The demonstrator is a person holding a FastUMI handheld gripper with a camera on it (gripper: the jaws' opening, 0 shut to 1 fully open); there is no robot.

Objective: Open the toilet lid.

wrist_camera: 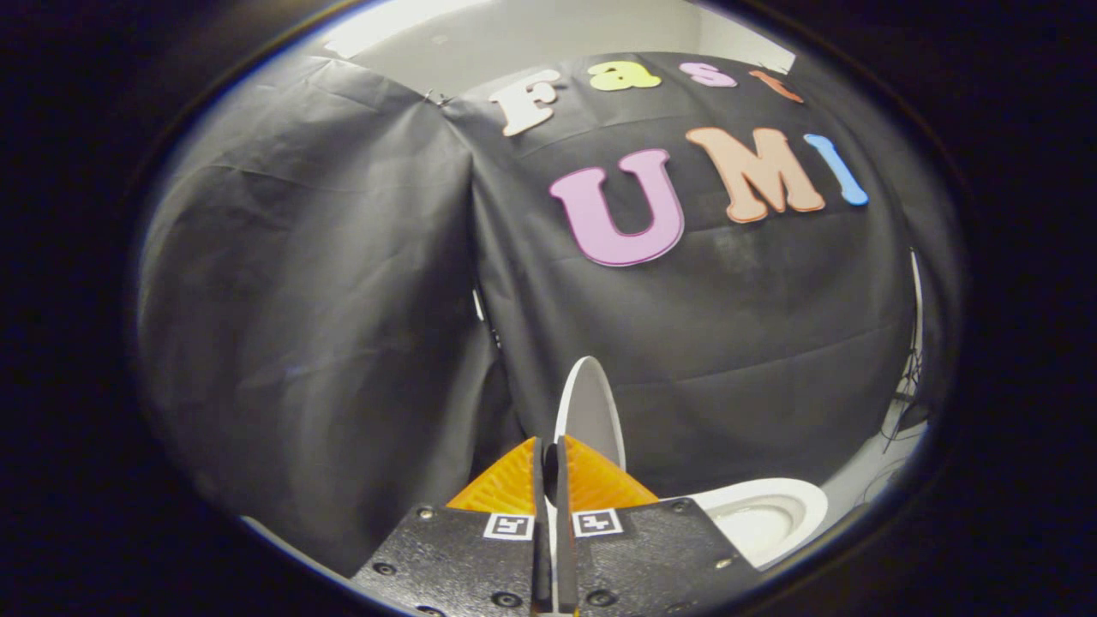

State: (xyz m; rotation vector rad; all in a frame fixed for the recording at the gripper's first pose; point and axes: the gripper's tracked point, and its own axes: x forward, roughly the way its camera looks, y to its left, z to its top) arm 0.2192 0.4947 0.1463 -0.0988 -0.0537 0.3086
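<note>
From my remote station I read the gripper as pinching the toilet lid: its two fingers are drawn nearly together, and the thin white edge of the lid runs in the narrow slot between them, one finger on each face. The lid stands raised on edge, close to upright, rising just ahead of and above the fingertips. The toilet bowl lies low and to the right of the fingers, its white rim and open basin exposed beside the lid. The black cloth wall of the booth hangs beyond the lid, creased, with two panels meeting in a fold behind it
</note>
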